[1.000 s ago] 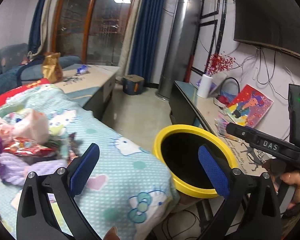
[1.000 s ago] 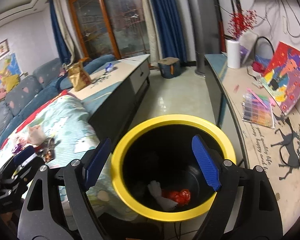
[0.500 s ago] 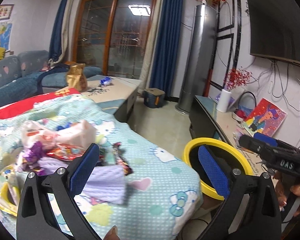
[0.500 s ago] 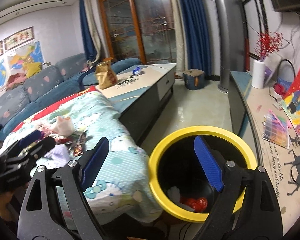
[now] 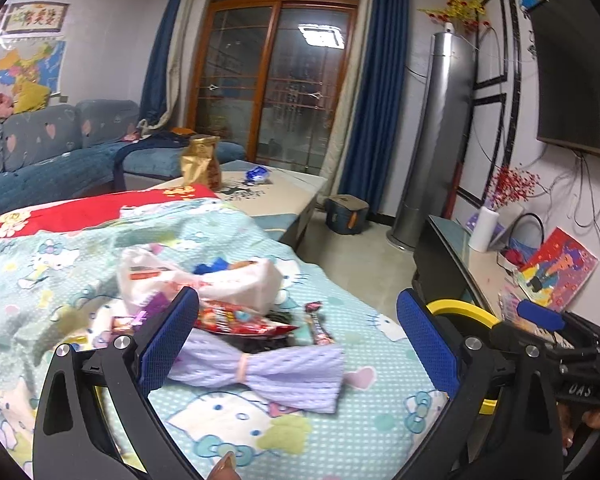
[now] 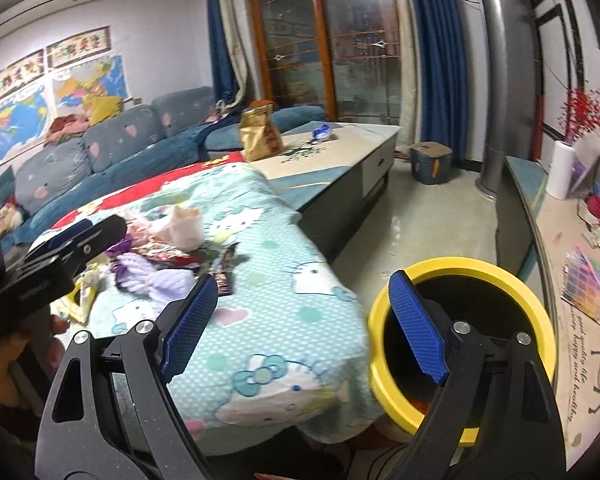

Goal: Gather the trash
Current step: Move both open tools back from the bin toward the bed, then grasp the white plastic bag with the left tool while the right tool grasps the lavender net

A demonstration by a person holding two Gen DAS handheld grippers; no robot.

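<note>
Trash lies in a loose heap on a pale turquoise cartoon-cat printed blanket (image 5: 284,432): a crumpled white plastic bag with red print (image 5: 204,280), a shiny red snack wrapper (image 5: 240,322), a small pink-and-dark candy wrapper (image 5: 318,324) and a lilac knitted cloth cinched at the middle like a bow (image 5: 268,368). The left gripper (image 5: 296,348) hangs just above this pile with its blue-padded jaws spread wide, gripping nothing; the lilac cloth shows in the gap between them, and whether the left pad touches it cannot be told. The right gripper (image 6: 304,328) also stands wide open and empty, its left pad over the blanket's edge and its right pad in front of the round black bin with a thick yellow rim (image 6: 512,280). That bin stands on the floor against the blanket's hanging corner, beside a low wall console (image 6: 556,248). Something orange-red shows inside the bin, low down. A gold foil bag (image 5: 202,160) stands upright on the beige coffee table (image 5: 284,196) beyond the blanket.
</note>
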